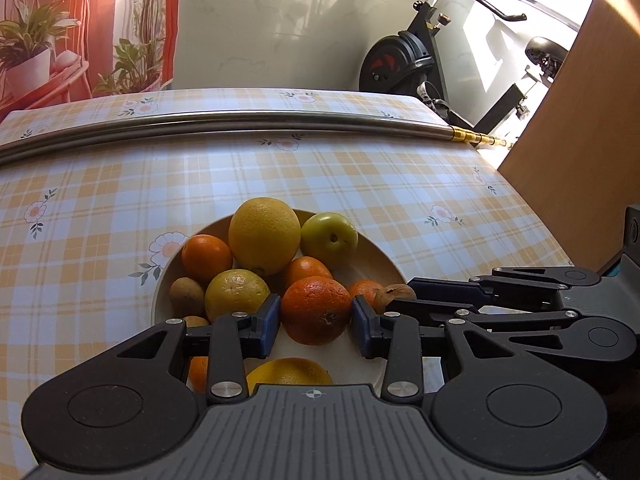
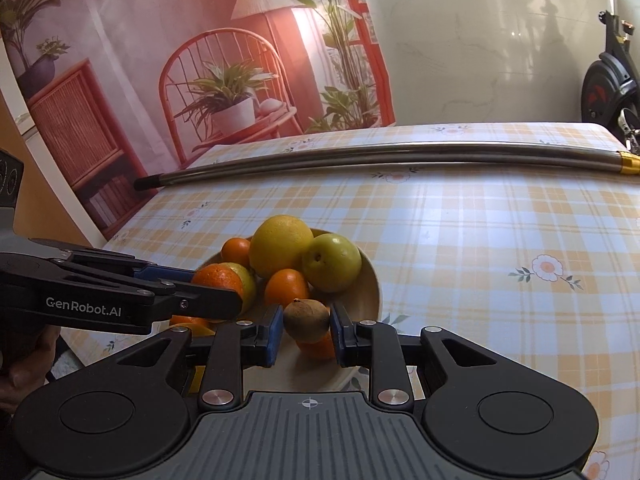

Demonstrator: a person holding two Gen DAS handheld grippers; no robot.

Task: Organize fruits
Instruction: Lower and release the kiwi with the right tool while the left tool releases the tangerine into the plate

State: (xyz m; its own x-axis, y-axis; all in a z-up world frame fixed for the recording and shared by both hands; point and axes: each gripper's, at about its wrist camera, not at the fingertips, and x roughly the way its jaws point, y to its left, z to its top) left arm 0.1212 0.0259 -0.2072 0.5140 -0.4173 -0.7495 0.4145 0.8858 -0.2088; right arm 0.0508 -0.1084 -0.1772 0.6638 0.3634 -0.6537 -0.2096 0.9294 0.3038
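Here, left tongs (image 1: 315,322) pinching dimpled round orange (image 1: 316,310), right tongs (image 2: 307,328) fuzzy oval kiwi (image 2: 307,321).

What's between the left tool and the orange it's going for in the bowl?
Nothing visible. The left tool already has the orange between its blue pads, above the bowl. The right tool grips a brown kiwi alongside, not in the way.
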